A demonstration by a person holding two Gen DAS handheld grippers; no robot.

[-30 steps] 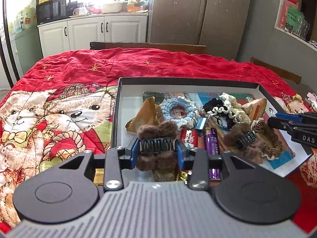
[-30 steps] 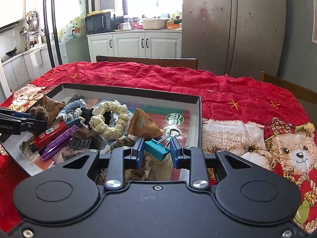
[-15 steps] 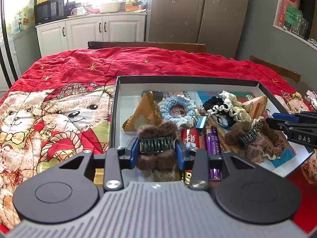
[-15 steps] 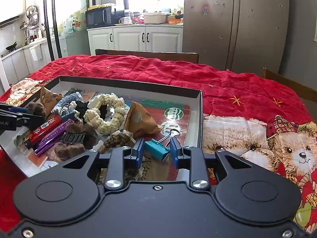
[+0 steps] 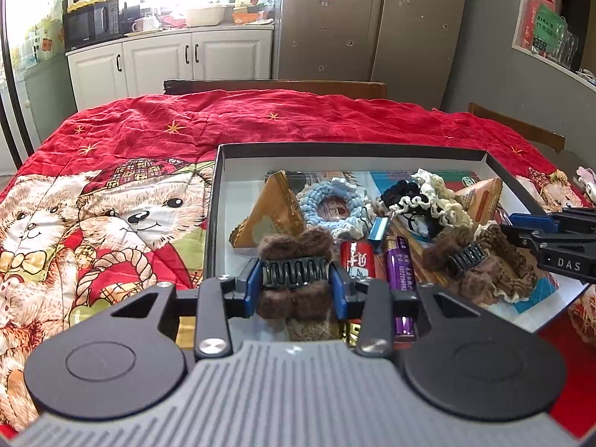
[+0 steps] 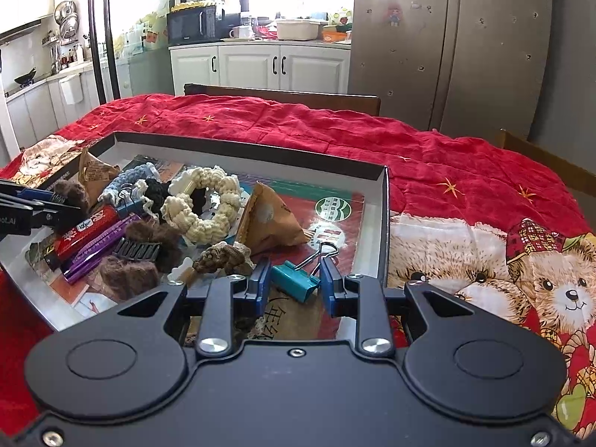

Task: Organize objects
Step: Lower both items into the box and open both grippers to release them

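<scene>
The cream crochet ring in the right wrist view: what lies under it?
The cream crochet ring rests on a black scrunchie, seen at its left and through its hole, and printed paper lining the box. Whatever lies directly beneath its loop is covered.

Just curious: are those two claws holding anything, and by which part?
Left gripper: fuzzy brown hair claw, by its black spring middle. Right gripper: teal binder clip, by its body.

Fuzzy brown hair clip [image 5: 294, 275] with black teeth, lying across, squeezed between the left jaws, small teal binder clip [image 6: 296, 285] with silver wire handles, tilted, caught between the right jaws
</scene>
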